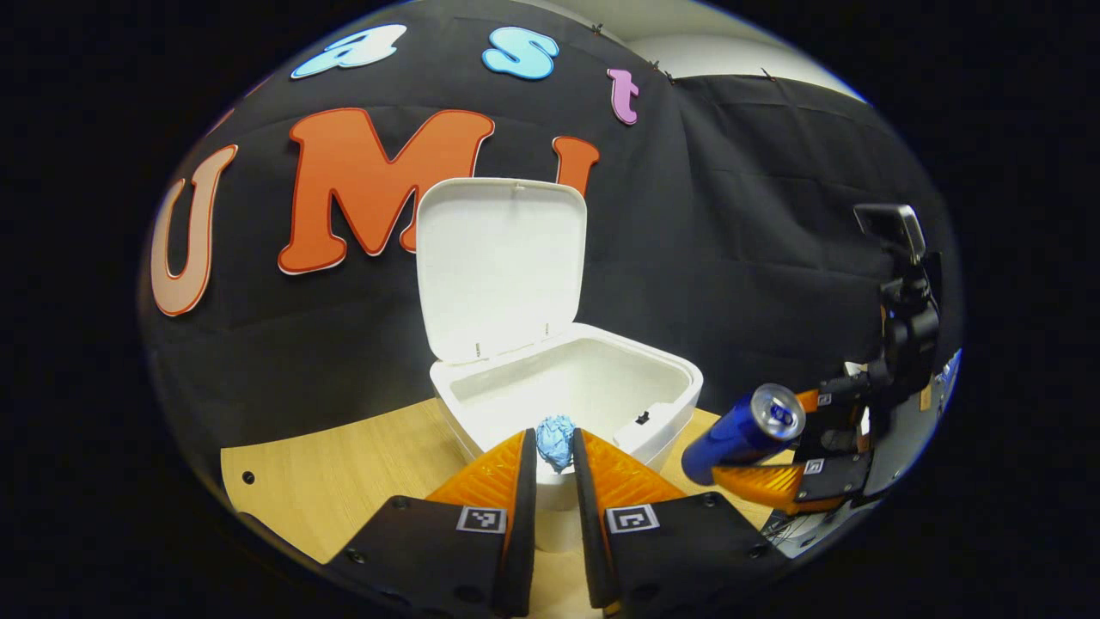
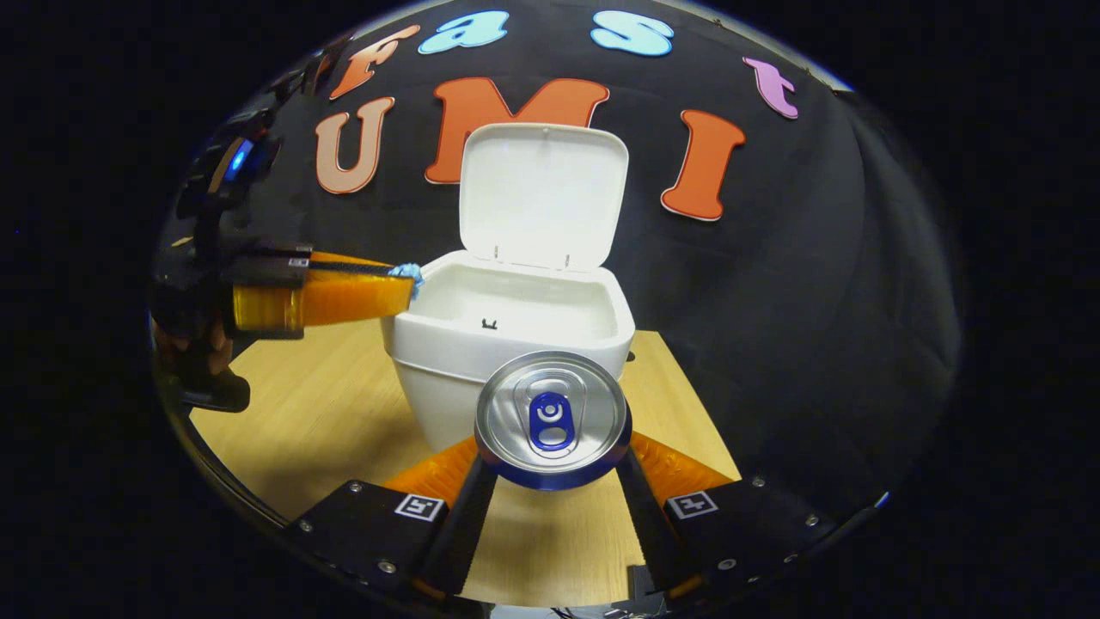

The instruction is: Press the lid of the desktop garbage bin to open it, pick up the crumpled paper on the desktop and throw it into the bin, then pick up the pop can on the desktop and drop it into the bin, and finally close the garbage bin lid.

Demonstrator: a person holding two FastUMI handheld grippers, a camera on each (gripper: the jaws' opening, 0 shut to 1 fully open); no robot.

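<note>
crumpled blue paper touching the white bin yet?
Apart. In the right gripper view the crumpled blue paper ball, pinched in the left gripper, sits just outside the white plastic bin's rim, with dark backdrop showing between them.

Light wood tabletop w/ black cloth wall behind.

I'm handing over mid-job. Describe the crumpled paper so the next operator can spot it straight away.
Start at the white garbage bin on the wooden desktop, its lid standing open. At the bin's front rim the left gripper pinches the crumpled paper between its fingertips. It is a small, wrinkled, light blue wad, unlike the smooth blue pop can clamped in the right gripper.
</note>
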